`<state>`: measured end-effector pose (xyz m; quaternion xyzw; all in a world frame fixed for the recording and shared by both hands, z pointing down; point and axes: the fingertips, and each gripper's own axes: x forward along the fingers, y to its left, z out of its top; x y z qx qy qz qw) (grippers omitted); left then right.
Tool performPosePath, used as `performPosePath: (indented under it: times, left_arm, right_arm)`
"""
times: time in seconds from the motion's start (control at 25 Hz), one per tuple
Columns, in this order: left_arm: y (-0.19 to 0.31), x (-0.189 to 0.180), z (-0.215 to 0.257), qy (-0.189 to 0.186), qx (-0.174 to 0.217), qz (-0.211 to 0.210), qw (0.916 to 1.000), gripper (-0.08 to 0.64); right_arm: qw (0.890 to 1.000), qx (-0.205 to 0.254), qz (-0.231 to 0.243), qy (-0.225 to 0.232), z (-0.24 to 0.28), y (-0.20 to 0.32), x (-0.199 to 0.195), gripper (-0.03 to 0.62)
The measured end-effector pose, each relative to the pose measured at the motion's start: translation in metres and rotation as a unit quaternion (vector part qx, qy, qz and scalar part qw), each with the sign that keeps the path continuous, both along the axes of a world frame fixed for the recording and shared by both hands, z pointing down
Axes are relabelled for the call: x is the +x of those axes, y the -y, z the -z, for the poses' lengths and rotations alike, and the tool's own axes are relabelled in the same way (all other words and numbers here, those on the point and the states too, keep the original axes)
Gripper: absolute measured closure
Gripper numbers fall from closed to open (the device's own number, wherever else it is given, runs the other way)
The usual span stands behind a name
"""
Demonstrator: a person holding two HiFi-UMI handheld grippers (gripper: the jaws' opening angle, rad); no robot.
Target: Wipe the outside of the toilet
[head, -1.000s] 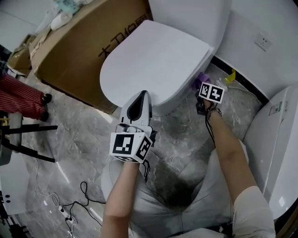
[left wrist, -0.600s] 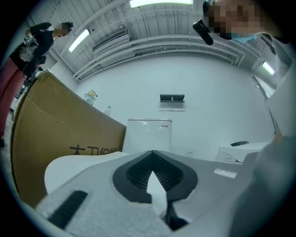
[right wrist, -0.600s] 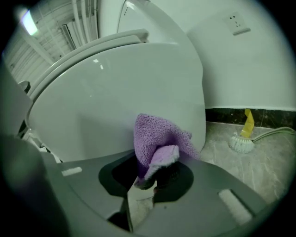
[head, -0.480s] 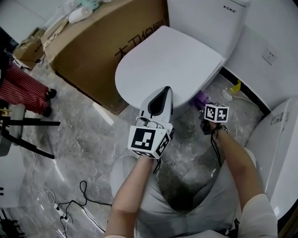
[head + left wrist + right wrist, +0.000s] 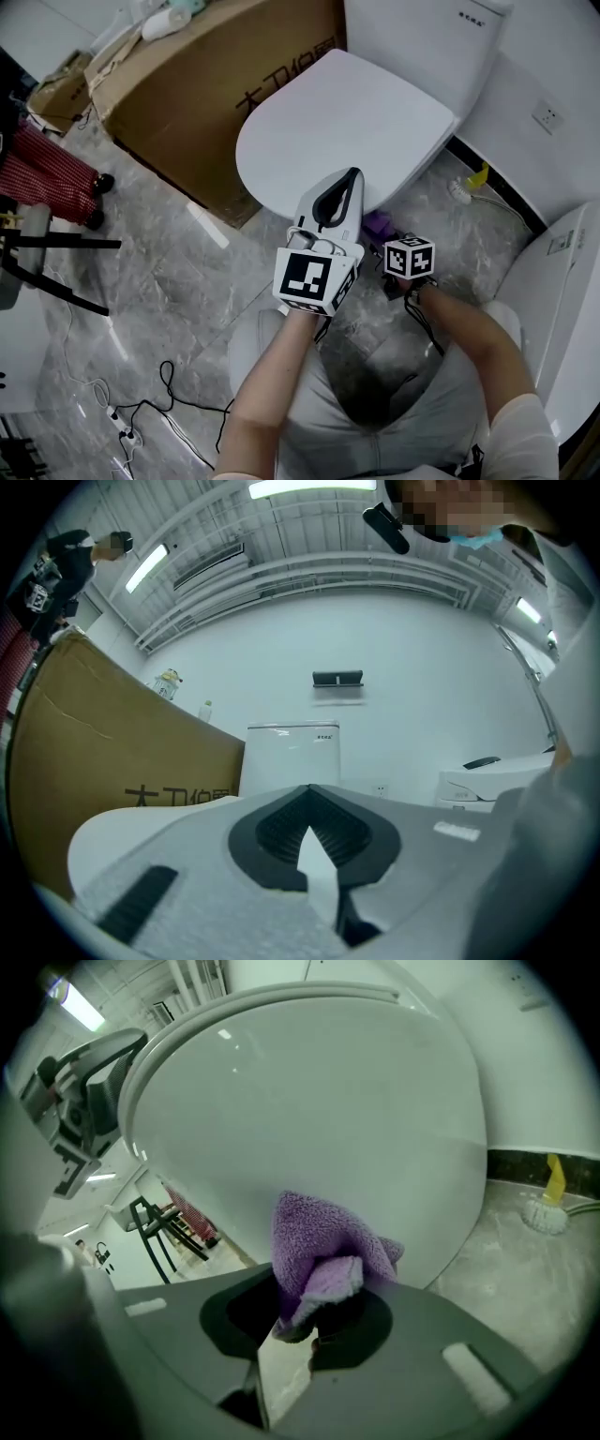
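A white toilet (image 5: 347, 122) stands with its lid down, the tank (image 5: 422, 37) behind it. My right gripper (image 5: 389, 236) is low at the bowl's front right side, shut on a purple cloth (image 5: 378, 223). In the right gripper view the cloth (image 5: 323, 1246) bulges out of the gripper (image 5: 319, 1312) and sits against the curved outside of the bowl (image 5: 375, 1119). My left gripper (image 5: 351, 180) hovers at the lid's front edge, shut, with nothing in it. In the left gripper view its jaws (image 5: 309, 794) point over the lid at the tank (image 5: 292, 752).
A large cardboard box (image 5: 187, 103) stands close on the toilet's left. Another white fixture (image 5: 562, 300) stands at the right. A yellow-handled brush (image 5: 473, 176) lies on the floor by the wall. Cables (image 5: 159, 403) and a black stand (image 5: 56, 272) are at the left.
My right gripper has slid the purple cloth along the bowl's side toward its front and toward me. The left gripper has shifted right along the lid's front edge.
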<state>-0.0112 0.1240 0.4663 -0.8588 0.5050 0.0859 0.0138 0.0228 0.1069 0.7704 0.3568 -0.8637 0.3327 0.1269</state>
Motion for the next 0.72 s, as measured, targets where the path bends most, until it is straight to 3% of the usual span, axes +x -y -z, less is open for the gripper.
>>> performPosePath:
  times: [0.24, 0.4, 0.6, 0.72]
  left_arm:
    - [-0.002, -0.001, -0.001, 0.011, 0.002, -0.001, 0.9999, 0.554]
    - [-0.003, -0.005, -0.003, 0.023, 0.004, 0.005, 0.9997, 0.554]
    - [-0.002, -0.012, -0.002, 0.005, 0.0, 0.01, 0.9999, 0.554]
    - [0.0, -0.011, -0.002, 0.007, -0.003, 0.011, 0.9999, 0.554]
  right_arm:
    - [0.996, 0.01, 0.085, 0.017, 0.008, -0.038, -0.067, 0.512]
    - [0.991, 0.03, 0.126, 0.015, 0.015, -0.047, -0.088, 0.511]
    - [0.976, 0.046, 0.203, -0.056, -0.025, -0.059, -0.079, 0.511]
    - [0.98, 0.015, 0.169, -0.102, -0.058, -0.037, -0.038, 0.511]
